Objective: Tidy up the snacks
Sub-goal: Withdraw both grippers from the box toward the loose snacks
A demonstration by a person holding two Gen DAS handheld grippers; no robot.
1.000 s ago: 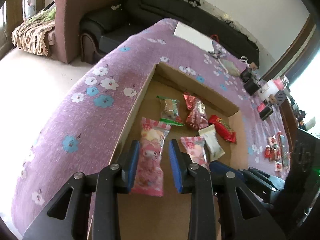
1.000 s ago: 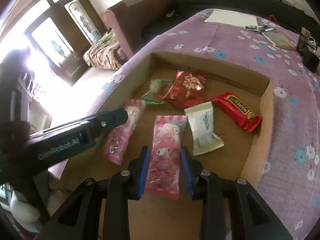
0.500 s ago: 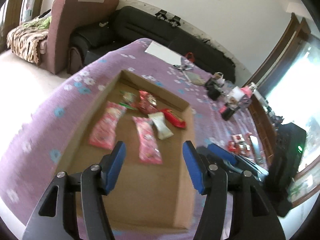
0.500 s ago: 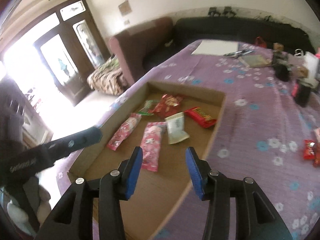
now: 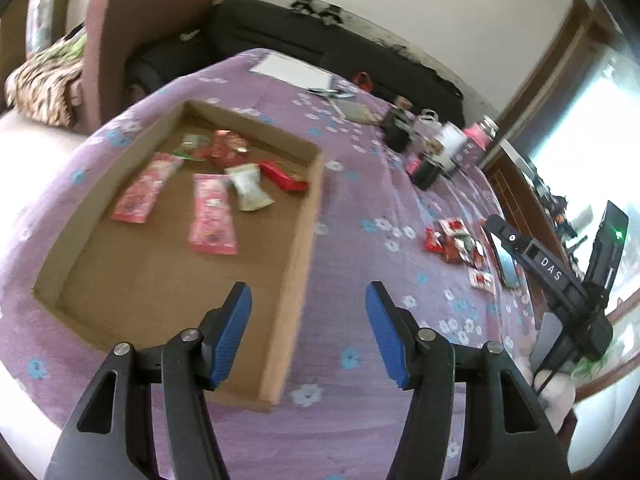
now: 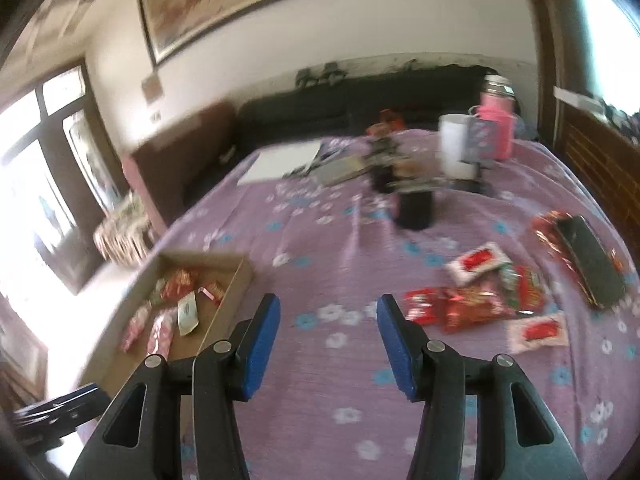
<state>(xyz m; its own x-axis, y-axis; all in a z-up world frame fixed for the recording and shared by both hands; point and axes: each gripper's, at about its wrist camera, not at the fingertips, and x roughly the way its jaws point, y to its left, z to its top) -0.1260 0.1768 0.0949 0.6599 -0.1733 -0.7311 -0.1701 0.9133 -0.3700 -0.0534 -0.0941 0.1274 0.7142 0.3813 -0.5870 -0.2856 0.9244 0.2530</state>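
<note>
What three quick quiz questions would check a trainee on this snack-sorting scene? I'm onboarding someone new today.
1. True or false: the left gripper holds a snack.
2. Where do the two pink packets lie? A) in the cardboard box B) on the cloth C) in the right gripper
3. What covers the table under the loose red snacks?

Key: 1. False, nothing between its pads. 2. A. 3. A purple flowered cloth.
</note>
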